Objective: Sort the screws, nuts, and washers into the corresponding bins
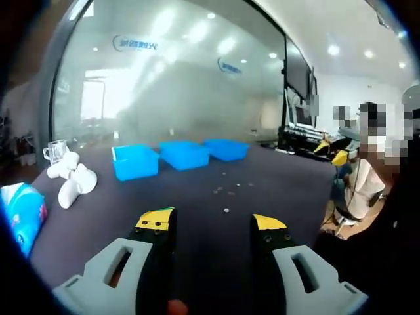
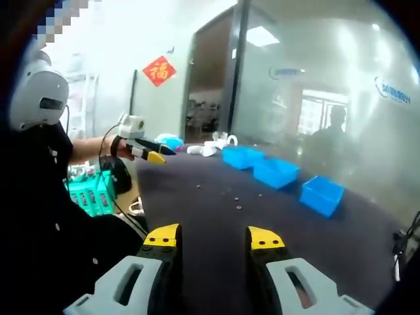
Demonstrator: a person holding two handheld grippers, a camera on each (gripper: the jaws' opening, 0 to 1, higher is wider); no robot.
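Note:
Three blue bins (image 1: 135,161) (image 1: 184,154) (image 1: 226,149) stand in a row at the far side of a dark table (image 1: 197,216). Small screws, nuts and washers (image 1: 226,192) lie scattered on the table before them. My left gripper (image 1: 213,224) hovers open above the near table, nothing between its yellow-tipped jaws. In the right gripper view the bins (image 2: 242,157) (image 2: 276,172) (image 2: 321,194) run off to the right, with tiny parts (image 2: 237,207) on the table. My right gripper (image 2: 213,237) is open and empty. The left gripper (image 2: 147,151) comes in from the left, held by a person's hand.
White gloves or cloth (image 1: 73,178) and a clear cup (image 1: 56,151) lie at the table's left. A blue packet (image 1: 23,213) sits at the near left edge. A person (image 1: 367,177) sits to the right. A frosted glass wall (image 1: 184,85) backs the table. A green crate (image 2: 95,192) stands beside the table.

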